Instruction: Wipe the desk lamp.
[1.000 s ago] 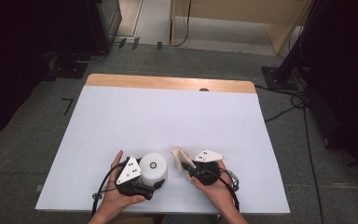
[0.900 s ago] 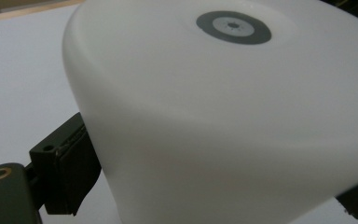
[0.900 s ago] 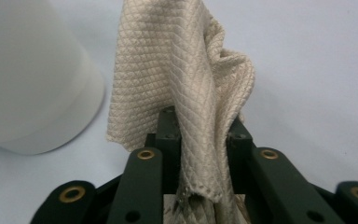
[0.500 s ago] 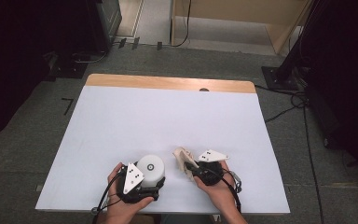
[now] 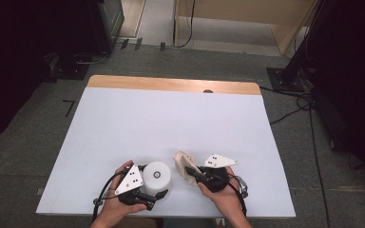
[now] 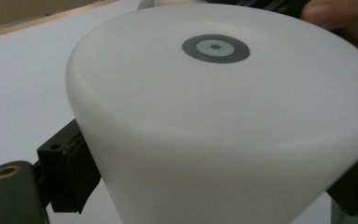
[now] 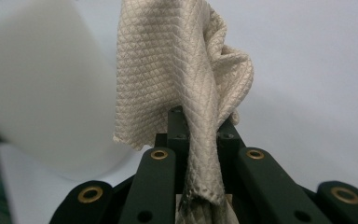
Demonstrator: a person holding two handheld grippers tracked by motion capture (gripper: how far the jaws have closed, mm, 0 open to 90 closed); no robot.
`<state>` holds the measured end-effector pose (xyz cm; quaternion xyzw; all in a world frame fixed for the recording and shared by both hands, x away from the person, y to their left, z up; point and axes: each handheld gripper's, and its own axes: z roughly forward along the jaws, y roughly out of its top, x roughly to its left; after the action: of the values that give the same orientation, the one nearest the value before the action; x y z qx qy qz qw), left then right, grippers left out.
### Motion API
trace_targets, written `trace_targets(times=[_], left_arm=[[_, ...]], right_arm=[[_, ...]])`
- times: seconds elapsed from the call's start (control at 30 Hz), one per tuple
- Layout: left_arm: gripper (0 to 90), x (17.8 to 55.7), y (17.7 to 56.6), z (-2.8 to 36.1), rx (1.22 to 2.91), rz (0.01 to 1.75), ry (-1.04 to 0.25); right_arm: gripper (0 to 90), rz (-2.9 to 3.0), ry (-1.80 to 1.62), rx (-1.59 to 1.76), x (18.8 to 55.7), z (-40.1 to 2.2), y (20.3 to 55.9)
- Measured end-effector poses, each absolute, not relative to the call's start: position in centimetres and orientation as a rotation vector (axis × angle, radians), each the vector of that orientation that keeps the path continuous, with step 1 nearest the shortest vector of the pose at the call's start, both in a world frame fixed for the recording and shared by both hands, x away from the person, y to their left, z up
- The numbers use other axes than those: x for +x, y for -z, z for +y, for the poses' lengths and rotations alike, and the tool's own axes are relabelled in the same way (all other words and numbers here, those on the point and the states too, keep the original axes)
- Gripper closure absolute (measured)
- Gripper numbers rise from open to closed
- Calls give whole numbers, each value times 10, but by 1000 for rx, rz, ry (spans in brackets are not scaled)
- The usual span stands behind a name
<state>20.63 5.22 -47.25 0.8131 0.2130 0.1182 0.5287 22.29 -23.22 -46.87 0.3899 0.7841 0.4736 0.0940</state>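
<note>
A white cup (image 5: 156, 176) is turned bottom up, with a grey ring mark on its base. It sits near the table's front edge. My left gripper (image 5: 158, 189) is shut on the white cup (image 6: 214, 116), and one black pad (image 6: 70, 168) presses on each side of its wall. To its right, my right gripper (image 5: 193, 172) is shut on a beige quilted cloth (image 5: 183, 163). In the right gripper view the cloth (image 7: 182, 70) stands crumpled above the closed jaws of the right gripper (image 7: 200, 128). The cup (image 7: 42, 93) is blurred at left.
The white table (image 5: 171, 118) has a wooden strip (image 5: 171, 84) along its far edge, with a small dark hole (image 5: 207, 90) in it. Dark stands and cables (image 5: 294, 95) lie on the floor to the right.
Little differs: the cup and the cloth sit a touch nearer the table's front edge than a second ago. Both grips are as before.
</note>
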Motion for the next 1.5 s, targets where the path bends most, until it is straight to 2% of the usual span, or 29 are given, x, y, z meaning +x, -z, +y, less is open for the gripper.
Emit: trace_targets(times=[0.2, 0.37, 0.43, 0.53, 0.7, 1.0, 1.13, 1.37, 1.5], left_arm=[[79, 212, 470, 48, 1946, 606, -390], [80, 219, 463, 47, 1995, 625, -453], [80, 220, 465, 49, 1969, 658, -438], [80, 218, 471, 51, 1914, 697, -427], [81, 215, 470, 52, 1935, 690, -438], [81, 215, 471, 54, 1930, 683, -422], [79, 215, 471, 54, 1927, 689, -414], [78, 214, 472, 54, 1920, 693, -413], [78, 214, 472, 55, 1922, 691, -408]], right_arm=[[829, 2278, -1577, 947, 203, -213, 424], [827, 2291, -1450, 957, 211, -197, 409], [827, 2304, -1311, 940, 219, -188, 409], [826, 2324, -1334, 994, 221, -182, 417], [826, 2337, -1358, 1010, 214, -176, 436], [821, 2509, -1182, 1055, 217, -170, 474], [822, 2484, -1235, 1068, 218, -170, 467], [822, 2277, -1475, 957, 205, -180, 424], [821, 2282, -1442, 964, 207, -177, 430]])
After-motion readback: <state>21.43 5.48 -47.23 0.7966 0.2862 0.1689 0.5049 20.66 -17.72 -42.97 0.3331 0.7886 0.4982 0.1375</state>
